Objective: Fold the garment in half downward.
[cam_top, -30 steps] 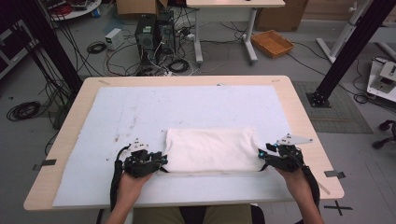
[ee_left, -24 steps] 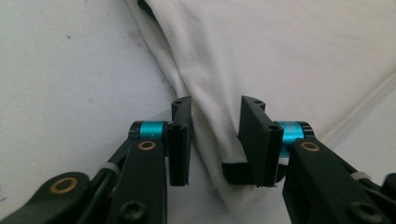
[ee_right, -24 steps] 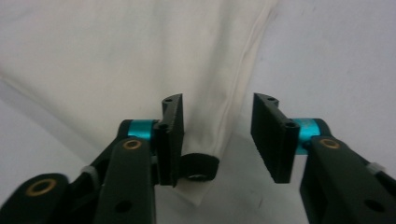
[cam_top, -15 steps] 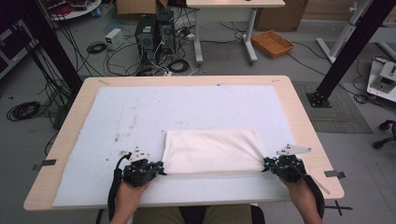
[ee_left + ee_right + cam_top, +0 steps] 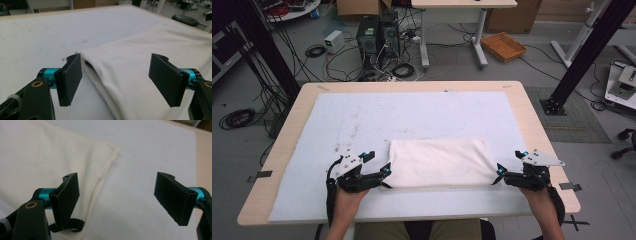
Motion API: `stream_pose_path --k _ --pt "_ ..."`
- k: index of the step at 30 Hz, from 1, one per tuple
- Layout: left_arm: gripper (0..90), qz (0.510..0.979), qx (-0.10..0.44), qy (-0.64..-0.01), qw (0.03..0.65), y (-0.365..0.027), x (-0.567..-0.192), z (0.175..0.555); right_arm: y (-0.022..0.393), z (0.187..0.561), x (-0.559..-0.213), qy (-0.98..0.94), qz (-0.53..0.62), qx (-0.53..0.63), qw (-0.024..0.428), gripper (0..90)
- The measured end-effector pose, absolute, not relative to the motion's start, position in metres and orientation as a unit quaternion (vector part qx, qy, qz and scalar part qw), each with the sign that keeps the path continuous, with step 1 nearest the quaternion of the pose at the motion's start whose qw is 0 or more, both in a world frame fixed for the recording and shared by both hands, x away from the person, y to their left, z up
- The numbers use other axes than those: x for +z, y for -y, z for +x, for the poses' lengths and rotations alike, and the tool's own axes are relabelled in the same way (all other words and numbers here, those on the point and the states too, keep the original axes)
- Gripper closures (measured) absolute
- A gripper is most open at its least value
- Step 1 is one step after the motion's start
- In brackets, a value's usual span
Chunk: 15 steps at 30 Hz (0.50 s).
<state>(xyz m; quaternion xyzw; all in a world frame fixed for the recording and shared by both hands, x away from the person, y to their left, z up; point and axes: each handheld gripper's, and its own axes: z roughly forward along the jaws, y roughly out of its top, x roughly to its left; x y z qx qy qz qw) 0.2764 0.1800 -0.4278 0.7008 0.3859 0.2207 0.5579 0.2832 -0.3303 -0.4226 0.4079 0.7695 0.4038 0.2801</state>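
The left gripper [image 5: 384,171] sits at the cloth's [image 5: 439,162] nine o'clock edge. Its jaws have just sprung wide and hold nothing; the cloth corner lies loose between them. If it bumps that edge, the fold could slide open. The cloth, folded near the front of the white mat [image 5: 412,115], is soft, creamy and thick, a neat rectangle with a stitched hem. The mat looks flat and a bit smudgy. At three o'clock the right gripper [image 5: 497,175] has also just opened wide, empty. A snag there could tug the layers crooked.
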Motion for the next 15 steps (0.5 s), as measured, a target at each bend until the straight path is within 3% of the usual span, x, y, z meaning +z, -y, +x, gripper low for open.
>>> stream_pose_path --k 15 --pt "21.7 0.681 0.239 -0.386 0.574 -0.197 -0.429 0.277 0.347 0.283 -0.423 -0.758 0.407 0.419 0.29 20.2"
